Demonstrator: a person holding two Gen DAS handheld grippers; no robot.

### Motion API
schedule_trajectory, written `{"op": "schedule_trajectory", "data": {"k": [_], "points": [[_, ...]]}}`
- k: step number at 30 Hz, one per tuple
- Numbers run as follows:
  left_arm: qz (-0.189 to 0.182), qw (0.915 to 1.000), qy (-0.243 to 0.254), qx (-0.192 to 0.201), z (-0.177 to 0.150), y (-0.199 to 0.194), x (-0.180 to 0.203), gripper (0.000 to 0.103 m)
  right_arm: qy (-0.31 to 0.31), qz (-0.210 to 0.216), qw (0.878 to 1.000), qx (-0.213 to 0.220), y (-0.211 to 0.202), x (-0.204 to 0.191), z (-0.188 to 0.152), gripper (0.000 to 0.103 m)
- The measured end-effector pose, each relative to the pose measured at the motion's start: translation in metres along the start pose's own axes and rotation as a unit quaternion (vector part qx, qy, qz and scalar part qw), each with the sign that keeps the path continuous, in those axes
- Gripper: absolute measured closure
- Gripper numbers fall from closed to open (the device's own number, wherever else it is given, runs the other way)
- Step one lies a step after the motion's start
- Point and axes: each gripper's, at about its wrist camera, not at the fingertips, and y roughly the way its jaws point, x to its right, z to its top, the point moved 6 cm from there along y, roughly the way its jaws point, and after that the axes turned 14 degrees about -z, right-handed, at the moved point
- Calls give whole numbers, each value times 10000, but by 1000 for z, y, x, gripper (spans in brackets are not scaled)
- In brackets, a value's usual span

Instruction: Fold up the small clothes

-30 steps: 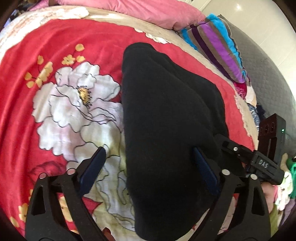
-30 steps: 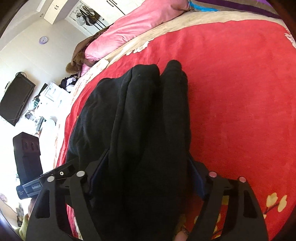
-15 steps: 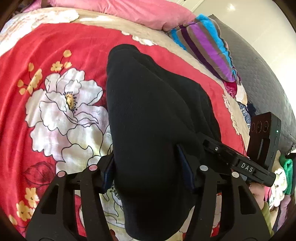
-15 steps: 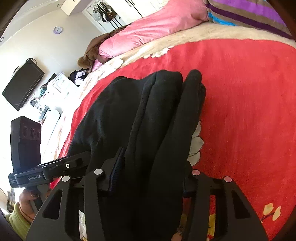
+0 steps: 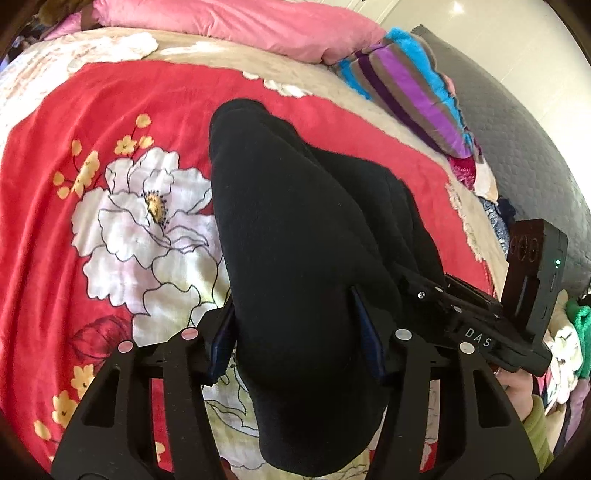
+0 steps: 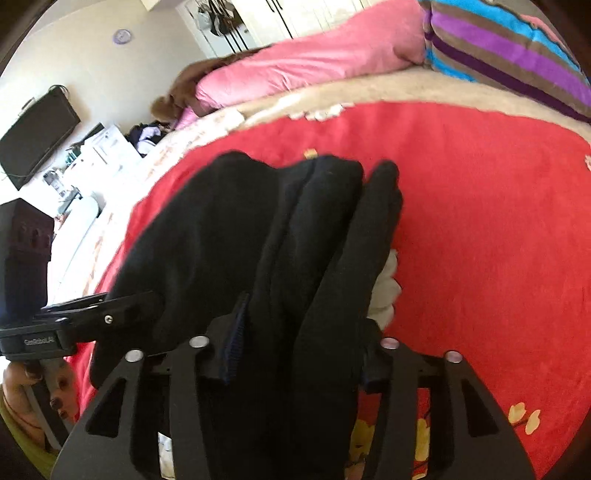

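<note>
Underneath everything lies the bed point(image 5: 44, 229), spread with a red flowered blanket point(image 5: 122, 221), with a pink pillow point(image 5: 236, 26) and a striped cushion point(image 5: 406, 92) at its far end. Next in size is the black garment point(image 5: 295, 240), already doubled into thick layers; it stretches from the near edge of the blanket toward the far end, its near end gathered up in both tools and its far end apparently resting on the blanket.

The left gripper point(image 5: 295, 339) has its jaws closed in on the near end of the garment, one pad pressing each side of the thick bundle. The right gripper point(image 6: 299, 350) likewise has its jaws squeezed onto several stacked folds. Both tools sit side by side at the near end, close together, each pointing forward along the cloth and tilted down toward the bed; the right one shows at the right of the left view, held by a hand point(image 5: 517, 387) in a green sleeve.

The risk, as I judge it, is in the bulk: the pads grip a fat, soft roll, so an inner layer could slide out and let the fold sag open. If the two tools move unevenly, the layers could also skew and the edges end up misaligned.
</note>
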Motion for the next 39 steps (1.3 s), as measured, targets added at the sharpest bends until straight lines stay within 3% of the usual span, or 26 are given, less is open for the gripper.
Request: {"op": "schedule_trajectory", "data": {"k": [3, 8, 11, 12, 15, 20, 26, 39], "points": [[-18, 10000, -81, 31, -1, 2, -7, 51, 216, -23, 9997, -104, 7, 8, -1, 38], [36, 9999, -145, 61, -2, 7, -16, 42, 613, 451, 9965, -345, 22, 12, -7, 39], [-36, 9998, -191, 94, -1, 13, -17, 43, 919, 863, 9910, -445, 27, 13, -10, 47], [-41, 9998, -172, 78, -1, 14, -17, 48, 922, 904, 9907, -422, 26, 13, -9, 50], [53, 10000, 39, 52, 1, 10, -9, 56, 607, 919, 9937, -199, 15, 1, -3, 54], [22, 9996, 65, 274, 6, -10, -3, 57, 328, 1025, 9941, 133, -9, -16, 6, 54], [110, 9988, 227, 415, 11, -33, 0, 57, 362, 1159, 9924, 213, -17, -30, 10, 55], [266, 9984, 208, 451, 2, -44, -11, 57, 223, 899, 9956, 168, -15, -49, 2, 55]]}}
